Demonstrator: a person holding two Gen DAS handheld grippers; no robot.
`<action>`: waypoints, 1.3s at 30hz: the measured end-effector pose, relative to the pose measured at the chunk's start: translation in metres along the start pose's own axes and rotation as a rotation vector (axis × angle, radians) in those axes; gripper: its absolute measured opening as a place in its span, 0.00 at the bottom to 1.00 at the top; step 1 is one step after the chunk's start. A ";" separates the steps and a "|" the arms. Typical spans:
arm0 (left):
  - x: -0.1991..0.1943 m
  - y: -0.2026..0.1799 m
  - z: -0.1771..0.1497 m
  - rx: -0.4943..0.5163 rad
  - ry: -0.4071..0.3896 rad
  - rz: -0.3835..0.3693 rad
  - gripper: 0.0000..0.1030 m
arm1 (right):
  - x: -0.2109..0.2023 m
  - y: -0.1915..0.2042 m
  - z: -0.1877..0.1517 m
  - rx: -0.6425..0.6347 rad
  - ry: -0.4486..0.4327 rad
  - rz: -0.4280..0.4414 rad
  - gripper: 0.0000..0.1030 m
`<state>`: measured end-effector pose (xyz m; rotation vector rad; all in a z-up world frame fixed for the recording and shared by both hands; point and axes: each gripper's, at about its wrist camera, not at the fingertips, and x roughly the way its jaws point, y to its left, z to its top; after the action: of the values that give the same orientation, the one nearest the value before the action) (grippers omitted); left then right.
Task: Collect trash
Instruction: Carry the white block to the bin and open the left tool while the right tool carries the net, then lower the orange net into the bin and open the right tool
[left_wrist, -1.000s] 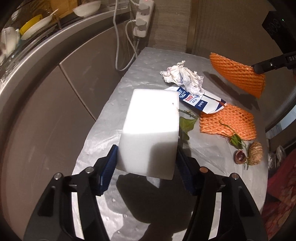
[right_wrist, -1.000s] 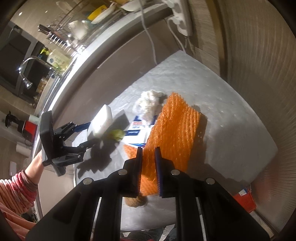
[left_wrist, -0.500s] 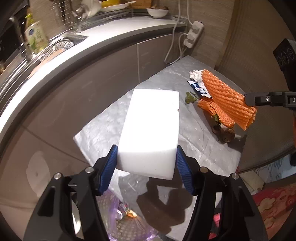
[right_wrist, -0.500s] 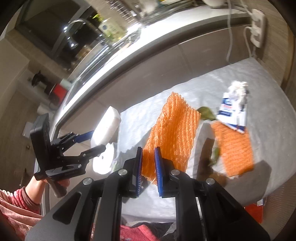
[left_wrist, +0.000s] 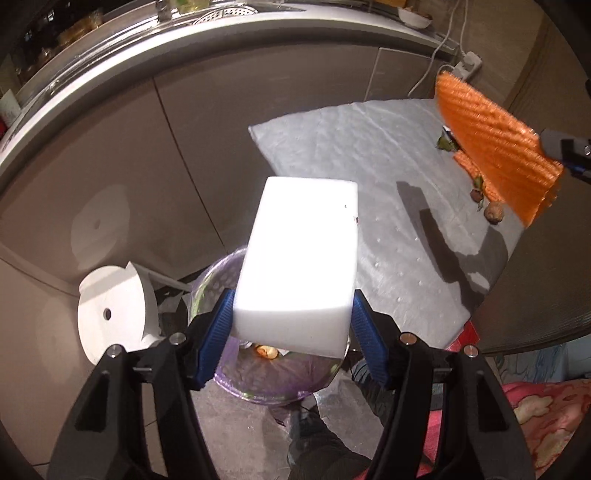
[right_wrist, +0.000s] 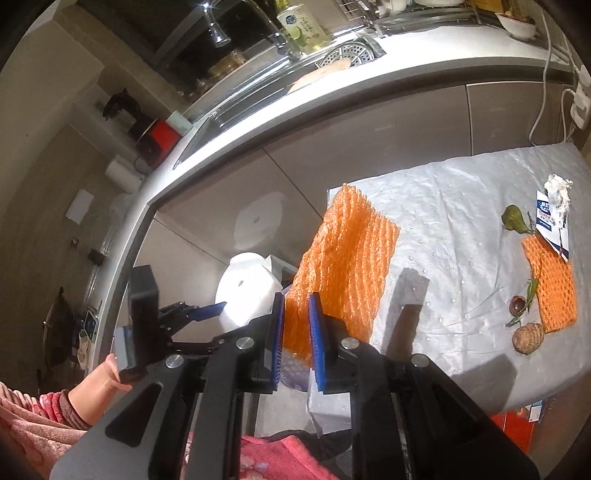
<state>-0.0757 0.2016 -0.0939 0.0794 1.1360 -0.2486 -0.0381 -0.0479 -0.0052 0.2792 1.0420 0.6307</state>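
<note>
Table (right_wrist: 461, 236): one net (right_wrist: 556, 291); left tool (left_wrist: 291, 332) clamps block (left_wrist: 299, 258); right tool (right_wrist: 297, 339) clamps another net (right_wrist: 343, 266).

A matt white foam block (left_wrist: 299, 258) is sitting between ribbed blue pads (left_wrist: 216, 328) on the glossy black plastic left gripper (left_wrist: 291, 325). An orange foam net (right_wrist: 343, 266), open-meshed and rough, is hanging from the right gripper (right_wrist: 297, 341). The silvery dimpled table cover (right_wrist: 454, 236) is shining softly; far off, the countertop (right_wrist: 332, 99) is looking smooth and glossy.

White foam block (left_wrist: 299, 266); orange netted foam sleeve (right_wrist: 343, 266); blue-padded jaws.
</note>
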 end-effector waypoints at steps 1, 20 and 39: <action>0.007 0.006 -0.006 -0.015 0.016 0.001 0.59 | 0.001 0.005 -0.001 -0.007 0.004 0.000 0.15; 0.083 0.029 -0.047 -0.097 0.157 -0.004 0.79 | 0.014 0.039 -0.021 -0.039 0.063 -0.024 0.15; -0.038 0.033 -0.050 -0.105 -0.037 0.013 0.91 | 0.158 0.078 -0.038 -0.191 0.315 0.059 0.15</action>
<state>-0.1271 0.2491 -0.0830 -0.0105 1.1093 -0.1777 -0.0435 0.1066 -0.0973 0.0427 1.2671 0.8398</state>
